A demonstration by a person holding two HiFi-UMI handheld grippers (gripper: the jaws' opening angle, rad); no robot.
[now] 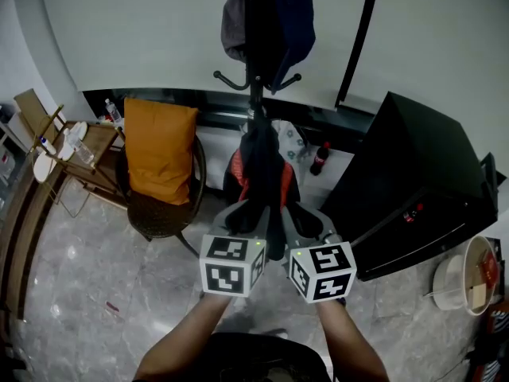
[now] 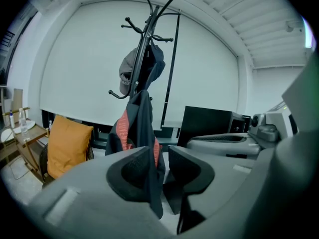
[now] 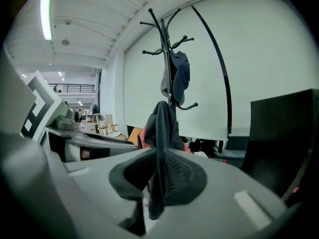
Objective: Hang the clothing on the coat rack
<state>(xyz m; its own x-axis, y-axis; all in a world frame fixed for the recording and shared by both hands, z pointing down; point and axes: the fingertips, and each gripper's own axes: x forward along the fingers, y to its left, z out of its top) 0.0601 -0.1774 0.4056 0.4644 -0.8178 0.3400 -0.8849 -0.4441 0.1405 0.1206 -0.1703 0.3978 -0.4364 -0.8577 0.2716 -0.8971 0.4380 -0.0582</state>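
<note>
A dark garment with red panels (image 1: 266,173) hangs down the pole of the black coat rack (image 1: 256,94); its top is bunched by the lower hooks. A dark cap and another dark piece (image 1: 270,22) hang higher up. Both grippers are at the garment's lower end, side by side. In the right gripper view my right gripper (image 3: 159,168) is shut on a fold of the garment (image 3: 160,128). In the left gripper view my left gripper (image 2: 164,161) stands a narrow gap apart; the garment (image 2: 142,128) lies against the left pad, and light shows beside the right pad.
A wicker chair with an orange cushion (image 1: 159,150) stands left of the rack. A large black cabinet (image 1: 413,181) is on the right. A wooden side table (image 1: 79,157) is far left, a dark bottle (image 1: 320,159) is behind the rack, and a bowl (image 1: 469,281) sits far right.
</note>
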